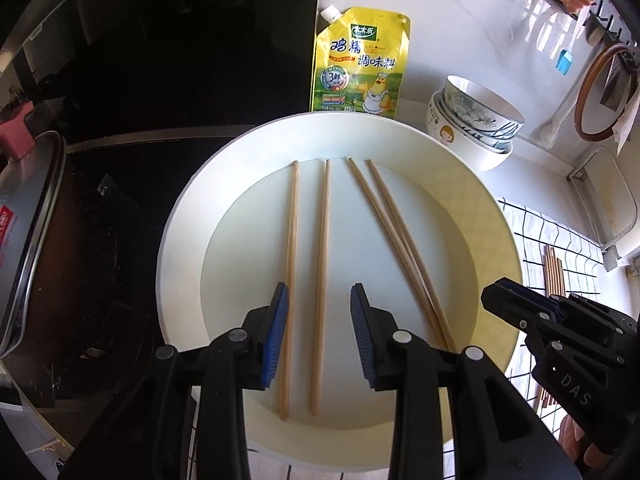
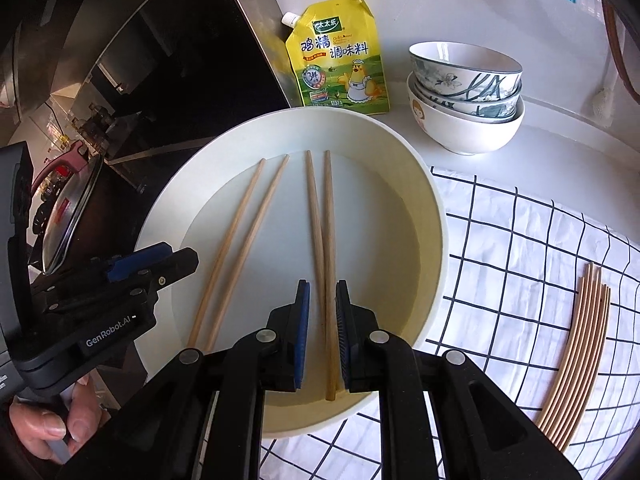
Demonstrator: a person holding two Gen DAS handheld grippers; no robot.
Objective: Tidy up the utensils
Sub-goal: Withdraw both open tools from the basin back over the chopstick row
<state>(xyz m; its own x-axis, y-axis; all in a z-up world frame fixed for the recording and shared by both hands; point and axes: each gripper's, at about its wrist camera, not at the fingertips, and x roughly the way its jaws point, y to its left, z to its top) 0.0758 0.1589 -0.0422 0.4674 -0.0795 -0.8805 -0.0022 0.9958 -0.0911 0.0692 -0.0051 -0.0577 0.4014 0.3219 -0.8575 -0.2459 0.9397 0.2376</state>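
Over the white basin, both tools gape open, left tool and right tool each straddling loose chopsticks, gripping nothing.

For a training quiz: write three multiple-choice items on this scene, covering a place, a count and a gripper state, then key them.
1. The loose wooden chopsticks lie in:
A. the round white basin
B. the top patterned bowl
C. the checked cloth

2. Chopsticks in the basin:
A. two
B. four
C. six

3. The left gripper is:
A. open
B. shut on a chopstick
C. holding a bowl

Key: 1 A, they rest on its floor; 2 B, two pairs show; 3 A, its blue pads stand apart around two chopsticks.
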